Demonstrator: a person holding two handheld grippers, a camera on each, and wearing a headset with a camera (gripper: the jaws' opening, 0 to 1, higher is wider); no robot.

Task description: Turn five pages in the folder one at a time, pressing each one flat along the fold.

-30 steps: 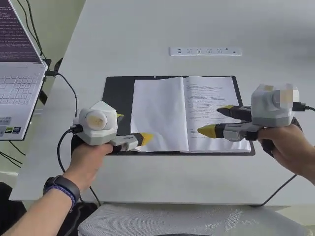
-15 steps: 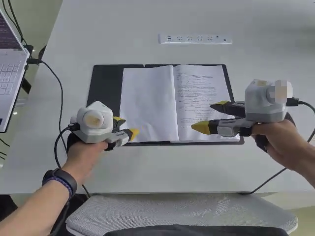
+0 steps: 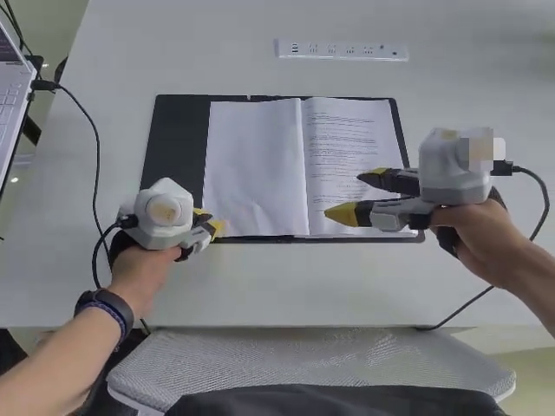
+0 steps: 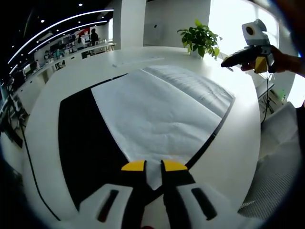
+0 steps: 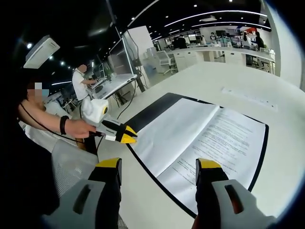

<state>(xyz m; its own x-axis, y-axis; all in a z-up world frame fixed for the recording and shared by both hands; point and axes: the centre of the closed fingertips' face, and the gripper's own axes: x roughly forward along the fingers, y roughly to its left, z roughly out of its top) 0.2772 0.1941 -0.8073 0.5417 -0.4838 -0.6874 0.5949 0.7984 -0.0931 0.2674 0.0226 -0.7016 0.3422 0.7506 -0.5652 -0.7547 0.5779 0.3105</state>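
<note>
A black folder (image 3: 176, 152) lies open on the white table. Its left sheet is a blank page (image 3: 251, 165) and its right sheet a printed page (image 3: 351, 147). My left gripper (image 3: 211, 229) sits low at the blank page's near left corner. In the left gripper view its jaws (image 4: 147, 166) stand almost together, with the page corner (image 4: 153, 177) showing in the slim gap. My right gripper (image 3: 349, 195) hovers open over the near part of the printed page (image 5: 224, 138), jaws wide apart (image 5: 159, 167).
A white power strip (image 3: 341, 49) lies beyond the folder. A laptop (image 3: 10, 82) and its black cable (image 3: 87, 139) are at the far left. A grey chair seat (image 3: 303, 373) is below the table's near edge. A potted plant (image 4: 200, 40) stands far off.
My left gripper has drawn back left, from over the blank page's lower edge to its near left corner. The right gripper stays open over the printed page. The head camera has shifted.
</note>
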